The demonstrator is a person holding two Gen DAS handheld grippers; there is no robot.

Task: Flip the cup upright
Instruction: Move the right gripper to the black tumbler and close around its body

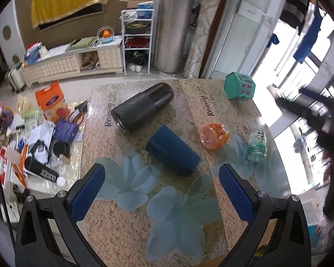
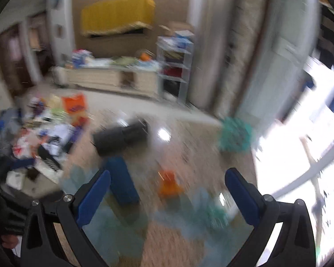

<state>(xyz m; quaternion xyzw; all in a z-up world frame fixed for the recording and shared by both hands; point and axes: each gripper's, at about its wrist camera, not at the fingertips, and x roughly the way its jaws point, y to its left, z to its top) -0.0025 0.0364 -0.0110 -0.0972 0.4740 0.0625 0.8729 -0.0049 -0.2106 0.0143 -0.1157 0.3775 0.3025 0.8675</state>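
Lying on its side at twelve o'clock from your left gripper (image 1: 162, 191), the blue cup (image 1: 172, 150) remains untouched; both grippers' fingers gape wide, empty, the right gripper (image 2: 167, 195) included.

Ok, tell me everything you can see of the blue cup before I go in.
The blue cup is dark blue and matte, a plain tapered tumbler with no handle visible. It lies on its side on the speckled stone table, narrow end toward the black flask, wide end toward the camera. Neither end's opening shows. Nothing grips it; it lies apart from the flask. The right wrist view shows it only as a blur.
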